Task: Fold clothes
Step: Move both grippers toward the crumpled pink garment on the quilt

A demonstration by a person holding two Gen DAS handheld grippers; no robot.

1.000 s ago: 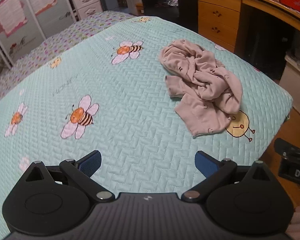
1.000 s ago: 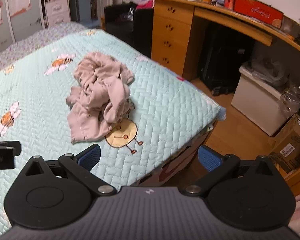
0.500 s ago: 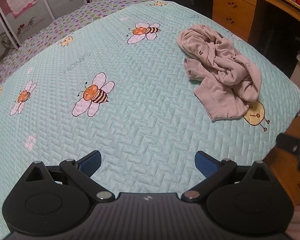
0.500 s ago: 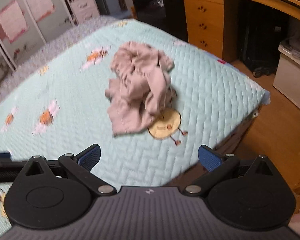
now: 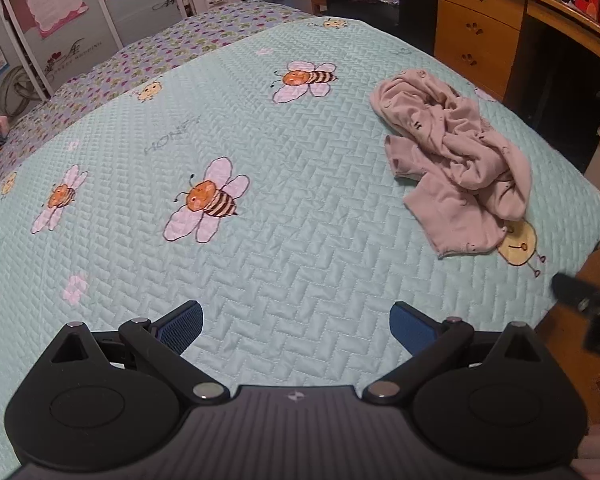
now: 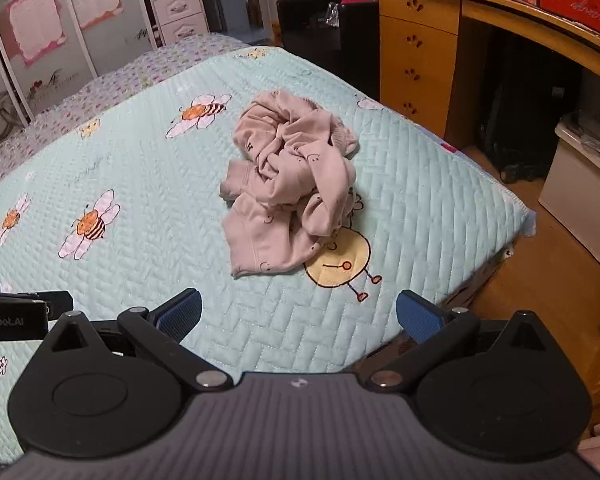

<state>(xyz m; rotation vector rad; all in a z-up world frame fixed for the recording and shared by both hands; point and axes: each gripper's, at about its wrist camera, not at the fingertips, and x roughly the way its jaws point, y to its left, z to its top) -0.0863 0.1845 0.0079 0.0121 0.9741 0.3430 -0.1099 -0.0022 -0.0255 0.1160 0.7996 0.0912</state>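
Note:
A crumpled beige garment point(image 5: 456, 160) point(image 6: 288, 188) with small dark prints lies in a heap on the mint quilted bedspread point(image 5: 260, 240) point(image 6: 140, 184), near the bed's right corner. My left gripper point(image 5: 296, 326) hovers open over bare quilt, well short and left of the heap. The right gripper point(image 6: 298, 314) is open too, held above the bed's near edge with the garment straight ahead, and nothing sits between its blue pads point(image 6: 180, 312). Part of the left gripper's body point(image 6: 16, 312) shows at the left edge of the right wrist view.
Bee and flower prints dot the bedspread. A wooden desk with drawers point(image 6: 416, 64) stands right of the bed, a black chair point(image 6: 324, 40) behind it. A white bin point(image 6: 580, 188) and wooden floor point(image 6: 548, 288) lie to the right. Wardrobe doors point(image 5: 60, 20) stand at the far left.
Both grippers have shifted their view; the right one swung left so the garment sits centred ahead. The garment has not moved. Both stayed open.

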